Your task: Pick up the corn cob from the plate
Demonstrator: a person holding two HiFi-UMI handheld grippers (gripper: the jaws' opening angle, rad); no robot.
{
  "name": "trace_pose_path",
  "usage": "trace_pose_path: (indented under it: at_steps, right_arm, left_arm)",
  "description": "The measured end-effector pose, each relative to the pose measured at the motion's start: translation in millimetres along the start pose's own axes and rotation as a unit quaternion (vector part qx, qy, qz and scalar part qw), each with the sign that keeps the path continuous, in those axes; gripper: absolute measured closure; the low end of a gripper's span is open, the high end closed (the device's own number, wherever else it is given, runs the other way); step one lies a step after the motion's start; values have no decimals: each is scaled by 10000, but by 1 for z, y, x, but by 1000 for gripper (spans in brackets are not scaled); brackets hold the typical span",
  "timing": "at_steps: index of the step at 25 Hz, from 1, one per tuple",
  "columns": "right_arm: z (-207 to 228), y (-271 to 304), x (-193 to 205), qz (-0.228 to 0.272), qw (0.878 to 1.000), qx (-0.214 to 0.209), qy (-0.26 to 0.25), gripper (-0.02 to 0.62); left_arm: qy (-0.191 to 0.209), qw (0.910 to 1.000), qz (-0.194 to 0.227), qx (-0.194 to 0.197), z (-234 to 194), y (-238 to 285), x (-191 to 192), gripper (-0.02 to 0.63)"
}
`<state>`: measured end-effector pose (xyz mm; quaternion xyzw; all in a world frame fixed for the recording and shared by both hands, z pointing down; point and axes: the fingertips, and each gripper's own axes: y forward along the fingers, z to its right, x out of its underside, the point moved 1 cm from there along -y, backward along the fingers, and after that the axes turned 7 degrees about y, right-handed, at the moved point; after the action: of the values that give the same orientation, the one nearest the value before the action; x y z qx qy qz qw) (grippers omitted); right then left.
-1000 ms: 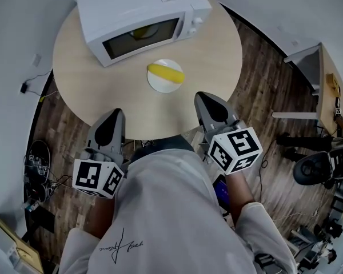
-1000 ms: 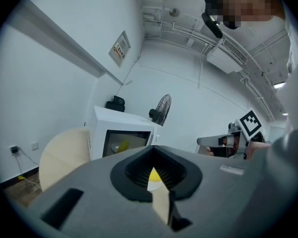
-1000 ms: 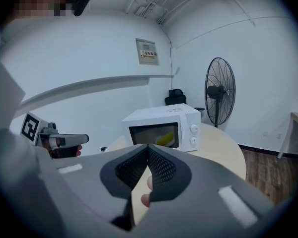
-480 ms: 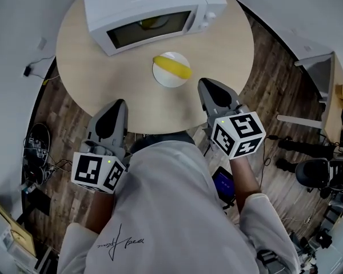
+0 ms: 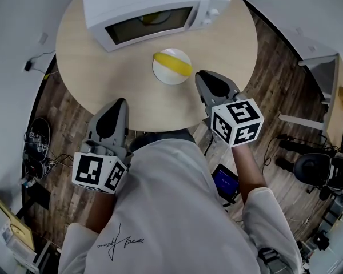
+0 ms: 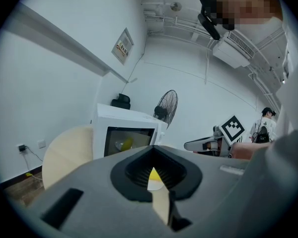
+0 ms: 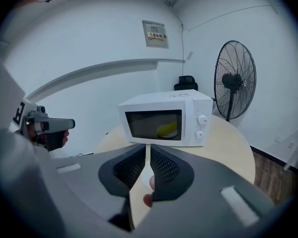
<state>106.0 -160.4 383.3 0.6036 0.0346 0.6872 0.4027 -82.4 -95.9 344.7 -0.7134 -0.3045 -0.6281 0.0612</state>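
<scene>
Corn [image 5: 172, 63]: on plate [image 5: 162, 76], mid-table, just beyond right gripper [image 5: 202, 76].
Right jaws: a crack apart, opening, empty. Widen fully, then straddle the cob's middle crosswise.
Left gripper [image 5: 118, 104]: apparently closed, idle at near edge.

You wore a white T-shirt [image 5: 160, 210] with short sleeves and a small black handwritten-style script [image 5: 121, 241] near its near hem. Your left tongs [image 5: 117, 104] and right tongs [image 5: 203, 77] had grey shells with black tops, each backed by a white cube [image 5: 236, 129] bearing black square markers.
</scene>
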Motion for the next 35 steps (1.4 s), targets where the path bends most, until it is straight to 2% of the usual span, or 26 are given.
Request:
trace_pose_path:
  at_steps: [9, 25, 35]
  right_arm:
    - [14, 23, 16, -399, 9990, 72, -174, 535]
    - [22, 75, 46, -1138, 9925, -46, -448, 494]
    - [37, 97, 65, -1496, 9872, -76, -551, 463]
  left_arm:
    - [5, 10000, -65, -44, 3, 3, 1, 607]
    - [-102, 9997, -173, -170, -10, 5, 10, 607]
    - [12, 9995, -235, -219, -13, 7, 14, 607]
